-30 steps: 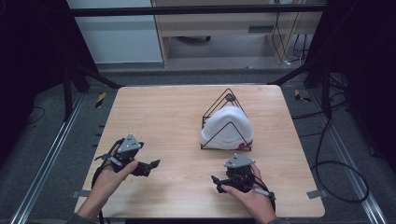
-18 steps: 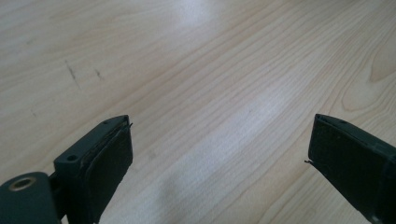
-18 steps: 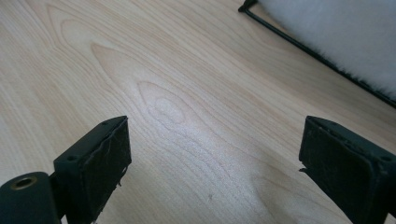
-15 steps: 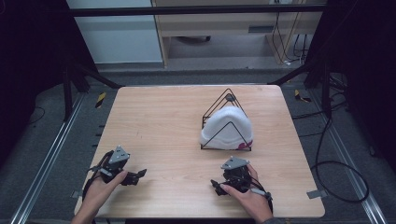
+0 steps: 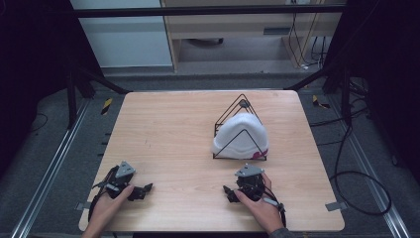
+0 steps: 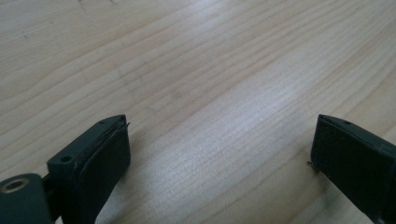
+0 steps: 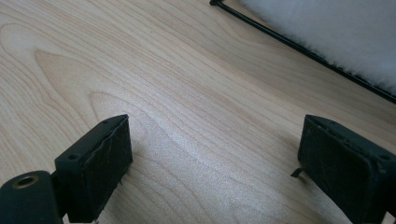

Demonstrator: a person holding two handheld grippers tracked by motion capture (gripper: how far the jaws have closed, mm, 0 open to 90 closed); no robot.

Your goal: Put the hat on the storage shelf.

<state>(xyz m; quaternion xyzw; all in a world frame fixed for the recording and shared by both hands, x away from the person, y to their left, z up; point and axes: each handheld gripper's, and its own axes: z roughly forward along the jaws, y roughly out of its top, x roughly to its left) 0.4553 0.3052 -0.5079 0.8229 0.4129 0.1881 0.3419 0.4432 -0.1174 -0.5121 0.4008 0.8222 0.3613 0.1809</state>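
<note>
a: white cap (image 5: 241, 137) sits inside the black wire stand (image 5: 240, 105), just ahead-right of the right gripper (image 5: 230, 193). jaws wide apart, nothing held.

b: left gripper (image 5: 143, 190)?

a: also wide open, empty, well off to the side over bare table (image 5: 168, 129). i'd approach the cap low and keep clear of the wire.

White cap (image 5: 241, 140): soft, fuzzy-surfaced, dome-shaped, sitting inside black wire stand (image 5: 240, 128) on far right part of wooden table (image 5: 173, 134). I see small pink mark at cap's lower right edge. Stand: thin-rod triangular frame, upright, apex pointing up, base rods flat on table. From right gripper view I see fuzzy white surface (image 7: 327, 32) behind stand's base rod (image 7: 299, 46), which runs diagonally across wood.
</note>
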